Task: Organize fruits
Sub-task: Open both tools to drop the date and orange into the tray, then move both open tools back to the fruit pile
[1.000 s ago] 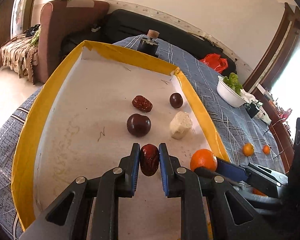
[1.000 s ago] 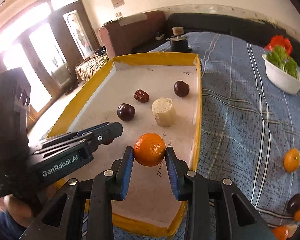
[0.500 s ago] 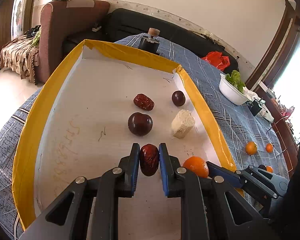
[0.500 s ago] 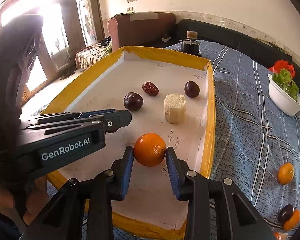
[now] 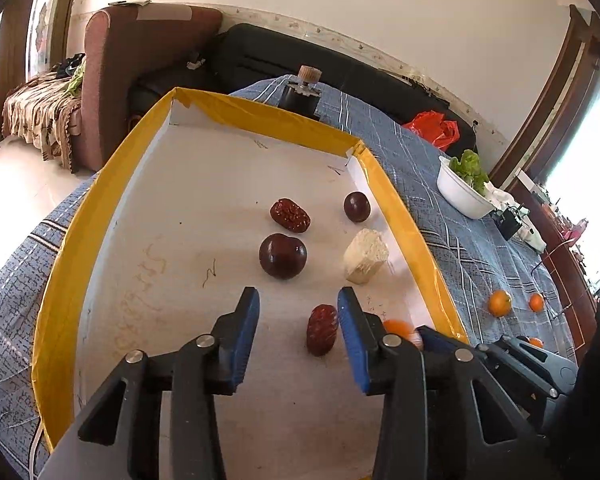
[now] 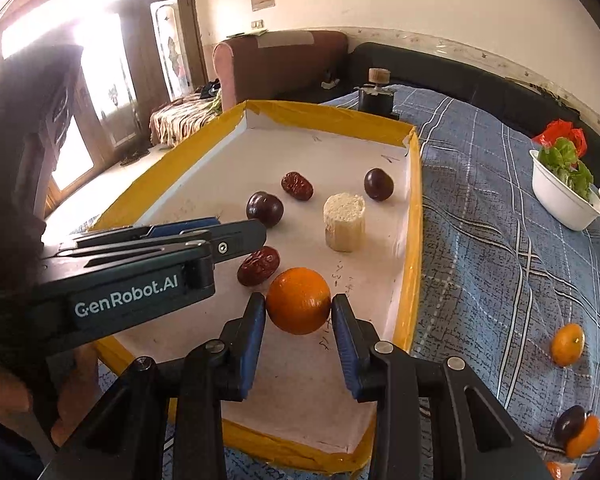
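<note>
The left gripper (image 5: pixel 298 326) is wide open, and the wrinkly dark red date (image 5: pixel 322 329) lies on the floor of the white tray with yellow edges (image 5: pixel 76 248) between its fingers. The right gripper (image 6: pixel 299 318) squeezes a round orange fruit (image 6: pixel 299 300) just beside that date.

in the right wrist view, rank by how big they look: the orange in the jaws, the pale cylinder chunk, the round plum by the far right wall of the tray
1. orange, though nearest the camera, so it's inflated
2. pale cylinder chunk
3. round plum, farthest back, so true size is unsure
</note>
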`<state>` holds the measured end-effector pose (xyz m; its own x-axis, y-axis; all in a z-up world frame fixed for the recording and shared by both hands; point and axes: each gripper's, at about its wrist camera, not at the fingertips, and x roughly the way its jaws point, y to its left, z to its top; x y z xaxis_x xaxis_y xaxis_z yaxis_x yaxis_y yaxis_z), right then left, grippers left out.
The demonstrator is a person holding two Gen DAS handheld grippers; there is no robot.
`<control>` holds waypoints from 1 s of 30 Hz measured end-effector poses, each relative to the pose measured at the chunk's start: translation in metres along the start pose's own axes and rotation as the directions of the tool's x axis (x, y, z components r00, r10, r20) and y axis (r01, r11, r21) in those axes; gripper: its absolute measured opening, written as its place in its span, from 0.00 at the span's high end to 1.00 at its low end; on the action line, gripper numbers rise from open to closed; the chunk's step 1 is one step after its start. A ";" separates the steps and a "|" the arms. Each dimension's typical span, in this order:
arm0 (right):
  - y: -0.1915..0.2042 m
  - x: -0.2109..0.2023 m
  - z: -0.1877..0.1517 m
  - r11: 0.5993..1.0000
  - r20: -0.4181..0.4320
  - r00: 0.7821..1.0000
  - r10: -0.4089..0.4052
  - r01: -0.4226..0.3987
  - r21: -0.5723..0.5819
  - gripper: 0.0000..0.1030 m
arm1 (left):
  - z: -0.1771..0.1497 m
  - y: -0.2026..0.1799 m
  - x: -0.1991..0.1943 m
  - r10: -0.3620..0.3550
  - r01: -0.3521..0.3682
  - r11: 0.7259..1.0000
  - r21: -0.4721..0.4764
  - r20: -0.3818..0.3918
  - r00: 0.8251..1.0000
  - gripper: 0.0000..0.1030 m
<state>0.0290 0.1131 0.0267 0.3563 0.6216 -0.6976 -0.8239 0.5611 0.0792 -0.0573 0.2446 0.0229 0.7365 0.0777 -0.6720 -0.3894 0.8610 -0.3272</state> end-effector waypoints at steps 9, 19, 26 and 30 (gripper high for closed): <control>-0.009 -0.023 0.005 0.999 0.066 0.998 -0.015 0.012 0.049 0.48 | 0.001 0.001 -0.007 -0.007 0.007 1.000 -0.004 0.032 0.999 0.59; -0.051 -0.077 0.011 0.972 0.130 0.991 0.027 -0.056 0.228 0.48 | 0.000 -0.006 -0.018 -0.009 0.005 0.999 0.040 0.083 0.996 0.59; -0.102 -0.129 -0.006 0.952 0.175 0.984 -0.042 -0.013 0.305 0.47 | -0.003 -0.021 -0.026 -0.010 -0.003 0.993 0.115 0.107 0.994 0.59; -0.151 -0.160 -0.025 0.921 0.202 0.971 -0.127 0.039 0.389 0.48 | -0.008 -0.043 -0.034 -0.042 0.025 0.982 0.189 0.088 0.995 0.59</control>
<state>0.0852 -0.0842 0.1084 0.5396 0.6430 -0.5435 -0.5732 0.7534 0.3223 -0.0700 0.2006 0.0547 0.7982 0.0855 -0.5963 -0.2594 0.9422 -0.2121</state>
